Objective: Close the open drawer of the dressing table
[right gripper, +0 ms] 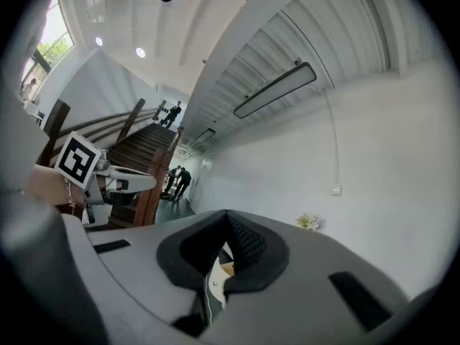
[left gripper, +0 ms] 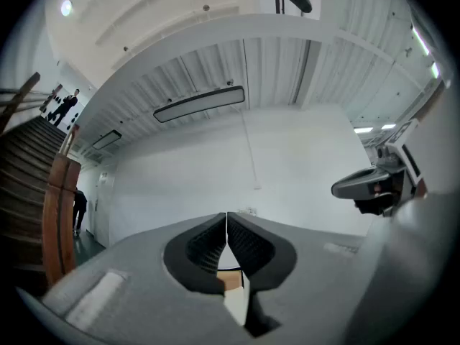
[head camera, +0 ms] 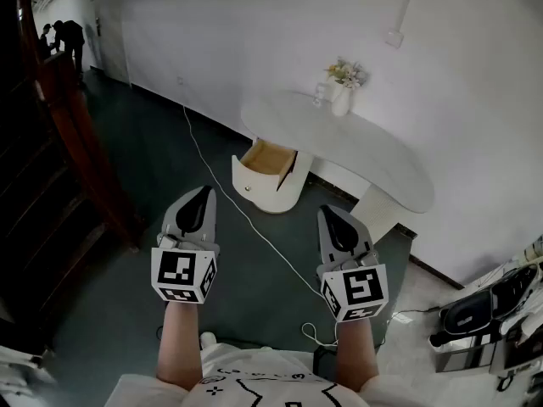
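The white dressing table (head camera: 373, 147) stands ahead by the white wall. Its rounded drawer unit (head camera: 276, 195) has the top drawer (head camera: 270, 159) pulled out, showing a pale wooden inside. Both grippers hang in the air well short of it. My left gripper (head camera: 204, 193) points toward the drawer with its jaws shut on nothing. To its right, my right gripper (head camera: 330, 213) is also shut and empty. A slice of the wooden drawer (left gripper: 231, 284) shows below the closed jaws of the left gripper (left gripper: 227, 228), and the drawer (right gripper: 221, 270) also peeks under the closed right gripper (right gripper: 228, 225).
A white vase with flowers (head camera: 342, 90) stands on the table top. A white cable (head camera: 254, 225) runs over the dark floor to a plug (head camera: 400, 317). Dark wooden stairs (head camera: 59, 151) rise at left. Equipment (head camera: 484, 316) sits at lower right. Two people (head camera: 66, 34) stand far back.
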### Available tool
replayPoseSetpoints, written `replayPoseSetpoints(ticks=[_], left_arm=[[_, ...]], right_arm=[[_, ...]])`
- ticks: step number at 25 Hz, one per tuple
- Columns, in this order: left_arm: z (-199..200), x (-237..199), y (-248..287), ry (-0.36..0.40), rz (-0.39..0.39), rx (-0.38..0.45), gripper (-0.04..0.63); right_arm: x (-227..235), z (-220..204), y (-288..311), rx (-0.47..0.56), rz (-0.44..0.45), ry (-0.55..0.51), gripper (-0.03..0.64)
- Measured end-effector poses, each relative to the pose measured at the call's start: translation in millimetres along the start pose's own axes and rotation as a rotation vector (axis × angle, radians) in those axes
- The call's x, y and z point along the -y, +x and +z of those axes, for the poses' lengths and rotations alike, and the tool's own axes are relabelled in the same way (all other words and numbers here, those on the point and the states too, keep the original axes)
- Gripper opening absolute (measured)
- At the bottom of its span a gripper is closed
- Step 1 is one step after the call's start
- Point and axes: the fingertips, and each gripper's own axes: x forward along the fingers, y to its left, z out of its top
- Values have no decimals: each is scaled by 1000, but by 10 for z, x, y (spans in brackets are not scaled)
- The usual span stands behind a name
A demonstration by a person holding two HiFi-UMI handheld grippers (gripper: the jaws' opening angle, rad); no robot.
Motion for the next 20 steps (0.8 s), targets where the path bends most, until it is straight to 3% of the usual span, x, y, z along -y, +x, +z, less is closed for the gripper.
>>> replayPoseSetpoints(ticks=[5, 9, 12, 20], left_arm=[[13, 275, 38, 23, 14, 0, 18], [-67, 426, 63, 27, 28, -28, 18], [-142, 541, 81, 24, 18, -51, 18], [-268, 506, 278, -5, 21, -60, 18]], right_arm=[[195, -98, -109, -7, 12, -45, 0], [313, -234, -156, -21, 41, -39, 0], [447, -347, -184, -31, 16, -8, 0], [590, -508, -88, -52, -14, -41, 0]])
